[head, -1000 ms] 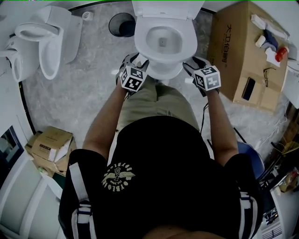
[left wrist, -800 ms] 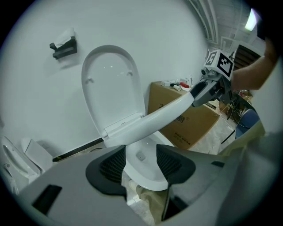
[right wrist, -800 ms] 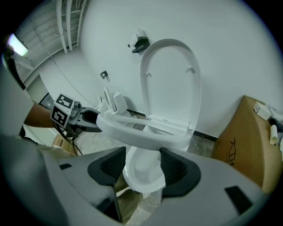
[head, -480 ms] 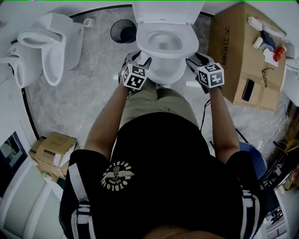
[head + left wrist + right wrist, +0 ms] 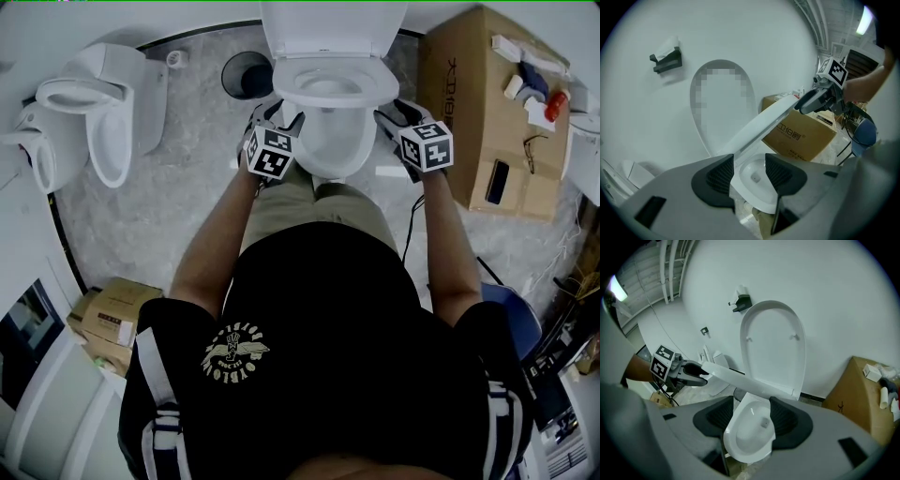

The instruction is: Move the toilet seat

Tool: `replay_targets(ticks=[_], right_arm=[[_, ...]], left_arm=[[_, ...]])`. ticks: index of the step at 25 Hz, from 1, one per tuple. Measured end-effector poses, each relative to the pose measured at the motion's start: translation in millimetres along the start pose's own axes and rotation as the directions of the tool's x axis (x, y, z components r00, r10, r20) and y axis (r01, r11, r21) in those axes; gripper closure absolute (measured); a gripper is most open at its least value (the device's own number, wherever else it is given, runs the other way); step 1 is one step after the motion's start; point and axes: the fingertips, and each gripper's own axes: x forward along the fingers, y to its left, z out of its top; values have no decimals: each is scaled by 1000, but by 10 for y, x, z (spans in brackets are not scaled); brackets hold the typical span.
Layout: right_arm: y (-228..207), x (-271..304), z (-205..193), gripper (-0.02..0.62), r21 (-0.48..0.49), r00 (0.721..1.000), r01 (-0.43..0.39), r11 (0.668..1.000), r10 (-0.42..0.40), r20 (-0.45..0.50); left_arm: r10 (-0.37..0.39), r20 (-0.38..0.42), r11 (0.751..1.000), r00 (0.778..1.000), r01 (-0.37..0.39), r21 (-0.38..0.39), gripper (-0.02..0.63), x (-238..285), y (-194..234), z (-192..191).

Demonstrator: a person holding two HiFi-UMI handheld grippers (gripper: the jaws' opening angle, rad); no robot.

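Arms forward, left gripper (image 5: 281, 116), right gripper (image 5: 392, 114) clamping toilet seat (image 5: 740, 379).

Head view: high over person, facing steeply down, toilet bowl (image 5: 328, 142) near top edge. Gripper views: low, close, flanking bowl, facing inward (left one catches right gripper (image 5: 800, 107), right one catches left gripper (image 5: 701, 372)). All share bowl, toilet seat (image 5: 740, 378).
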Motion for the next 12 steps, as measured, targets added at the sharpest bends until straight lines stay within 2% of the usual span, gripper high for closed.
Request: replay_targets(ticks=[12], right_arm=[[-167, 54, 410, 334, 25, 999, 34, 999, -35, 38]], left_arm=[[-26, 14, 999, 1000, 25, 21, 380, 46, 252, 323]])
